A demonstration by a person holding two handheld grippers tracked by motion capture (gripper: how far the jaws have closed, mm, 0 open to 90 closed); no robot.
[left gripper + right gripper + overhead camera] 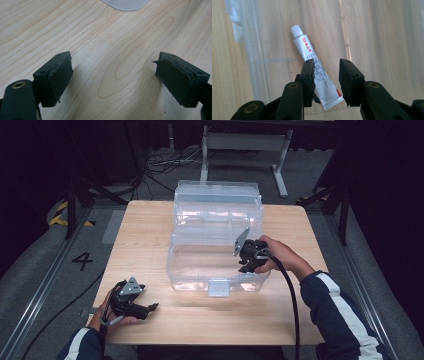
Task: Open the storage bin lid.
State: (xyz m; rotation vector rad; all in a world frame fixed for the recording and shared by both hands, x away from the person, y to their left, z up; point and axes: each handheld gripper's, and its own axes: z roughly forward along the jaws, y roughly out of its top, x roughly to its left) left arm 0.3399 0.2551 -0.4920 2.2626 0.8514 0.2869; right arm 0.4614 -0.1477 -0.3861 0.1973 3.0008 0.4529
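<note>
A clear plastic box [196, 270] stands open on the wooden table [145, 230], its lid [217, 202] raised at the back. My right gripper [248, 259] reaches into the box from the right. In the right gripper view a white tube [312, 56] with red print and a white cap lies on the box floor. It rests against one pad of my right gripper [326, 63], with a gap to the other; the jaws stand apart. My left gripper [150, 307] lies near the table's front left, its jaws [113, 67] wide open over bare wood.
The box's front latch [218, 287] sticks out toward me, and its pale edge [125, 3] shows at the top of the left gripper view. A cable [290, 300] trails from the right gripper. Stands, cables and a metal frame [245, 145] sit on the floor beyond the table.
</note>
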